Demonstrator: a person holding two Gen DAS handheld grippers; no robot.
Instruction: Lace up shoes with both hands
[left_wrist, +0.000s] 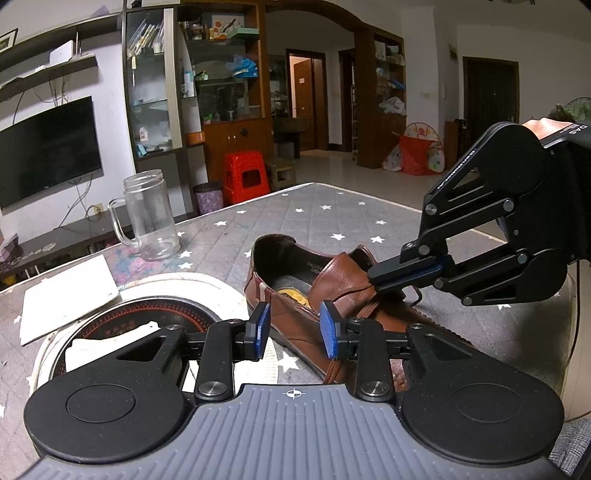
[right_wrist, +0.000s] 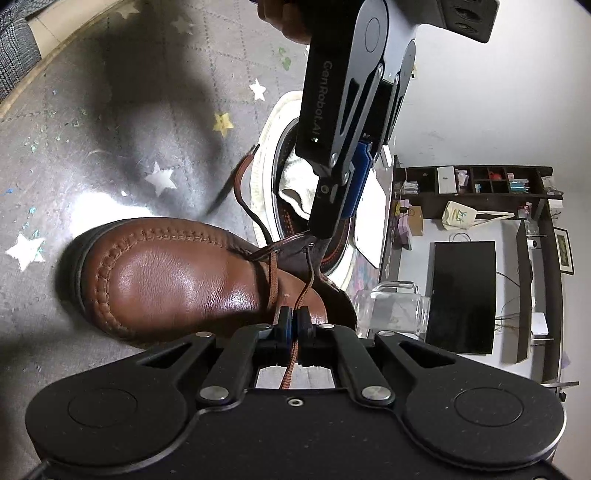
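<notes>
**Brown shoe on the starred table cover, both grippers at the lacing**

Left wrist view. The left gripper (left_wrist: 294, 328) is hovering with its jaws standing wide apart, holding nothing; its blue pads (left_wrist: 330, 328) are flanking the near side of the brown leather shoe (left_wrist: 291, 291). The shoe is lying on the grey starred table cover (left_wrist: 314, 214), its opening facing the camera. The right gripper (left_wrist: 373, 281) is reaching in from the right, jaws pressed together at the tongue. A glass mug (left_wrist: 149, 216) is standing well apart, beyond a white sheet (left_wrist: 68, 295).

Right wrist view. The right gripper (right_wrist: 293, 320) is gripping a brown lace (right_wrist: 303, 291) between closed jaws; the lace is running up to an eyelet. The left gripper (right_wrist: 332, 227) is hanging just beside the eyelet flap, jaw gap not discernible here. The shoe's toe (right_wrist: 166, 273) is pointing left.
</notes>
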